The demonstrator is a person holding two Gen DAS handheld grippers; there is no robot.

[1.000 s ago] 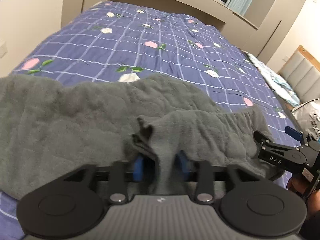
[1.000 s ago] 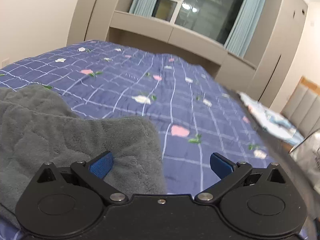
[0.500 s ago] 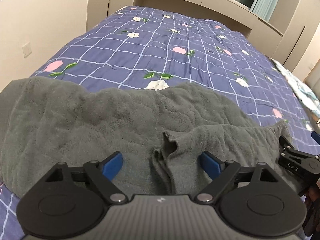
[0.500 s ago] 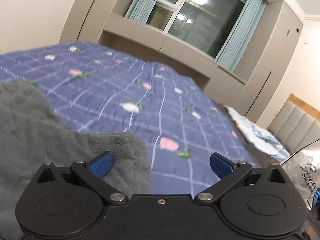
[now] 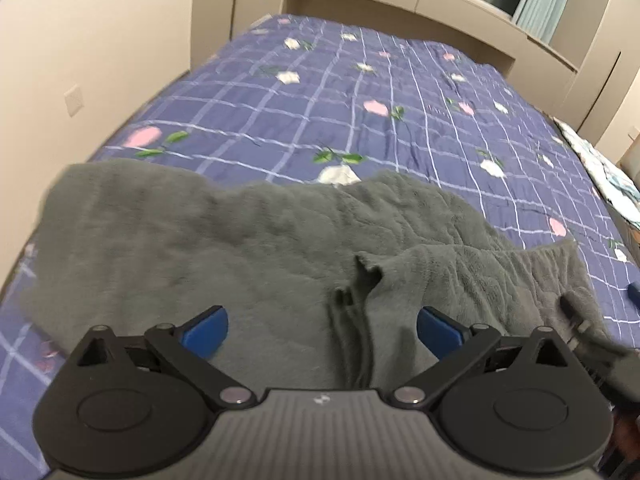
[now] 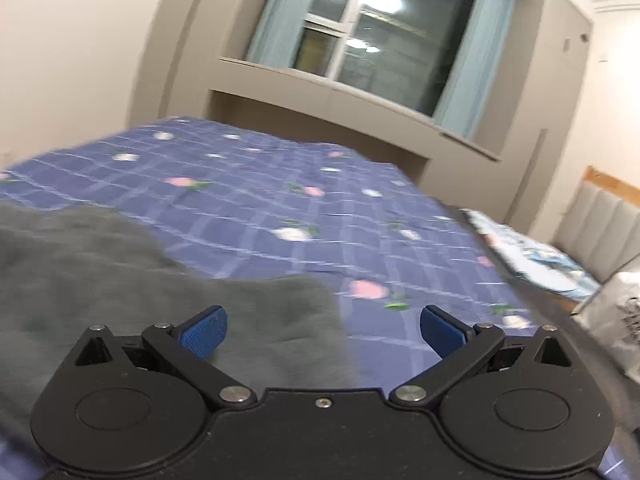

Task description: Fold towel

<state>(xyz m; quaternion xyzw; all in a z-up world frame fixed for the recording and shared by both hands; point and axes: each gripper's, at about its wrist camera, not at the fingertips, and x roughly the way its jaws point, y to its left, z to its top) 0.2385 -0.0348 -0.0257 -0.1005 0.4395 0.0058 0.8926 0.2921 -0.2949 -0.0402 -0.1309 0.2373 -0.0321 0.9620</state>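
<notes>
Towel [image 5: 224,248], grey and rumpled, lies across the near part of the bed [image 5: 360,92]. Above its bunched fold the left tool [image 5: 322,326] has just been opening and stands wide, gripping nothing. Farther right, the right tool [image 6: 324,330] is also spread wide, empty, over the towel's edge.

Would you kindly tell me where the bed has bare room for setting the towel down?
The quilt lies bare beyond the grey towel, up to the window ledge. Near the grippers it is crowded with bunched towel.
</notes>
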